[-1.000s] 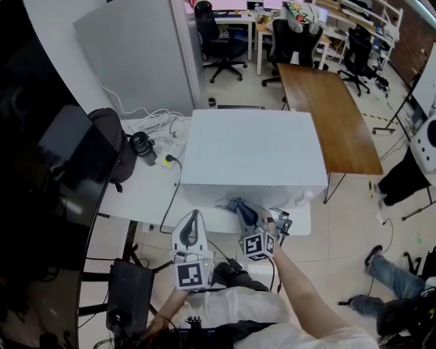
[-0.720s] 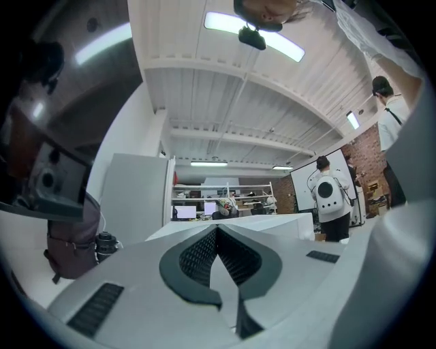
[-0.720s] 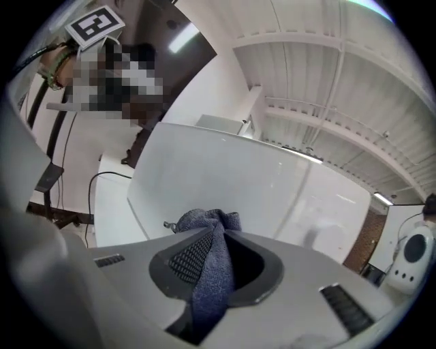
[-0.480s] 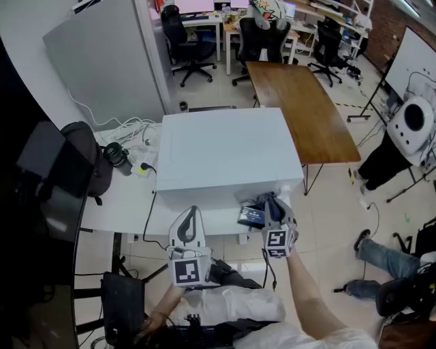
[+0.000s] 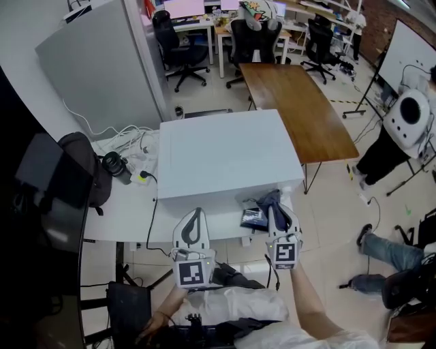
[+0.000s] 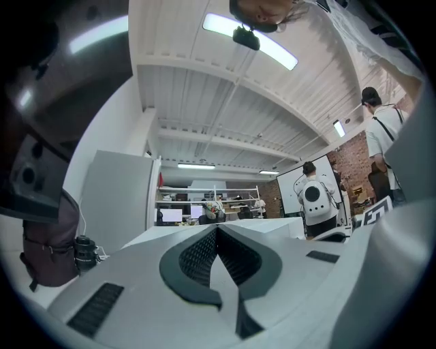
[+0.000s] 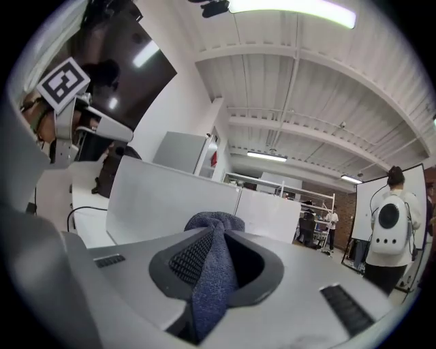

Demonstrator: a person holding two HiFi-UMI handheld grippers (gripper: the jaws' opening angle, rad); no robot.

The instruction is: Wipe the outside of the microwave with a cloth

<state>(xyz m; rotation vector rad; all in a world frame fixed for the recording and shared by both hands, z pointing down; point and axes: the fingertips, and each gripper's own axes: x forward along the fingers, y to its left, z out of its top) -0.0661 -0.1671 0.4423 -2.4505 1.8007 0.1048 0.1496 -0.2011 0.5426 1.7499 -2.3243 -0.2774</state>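
Bright ceiling strip lights [image 7: 293,12], blown out to glare, flood the office evenly with soft shadows. Both gripper views bow heavily toward black-vignetted edges. The head view's near left is dark, perhaps underexposed.

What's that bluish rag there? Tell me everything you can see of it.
The cloth is a dark grey-blue rag with a nubbly, towel-like weave. Bunched into a narrow fold, it is pinched between the right tongs, a rounded tuft poking past their tips. It sits by the near right corner of the white microwave; whether it touches it cannot be told.
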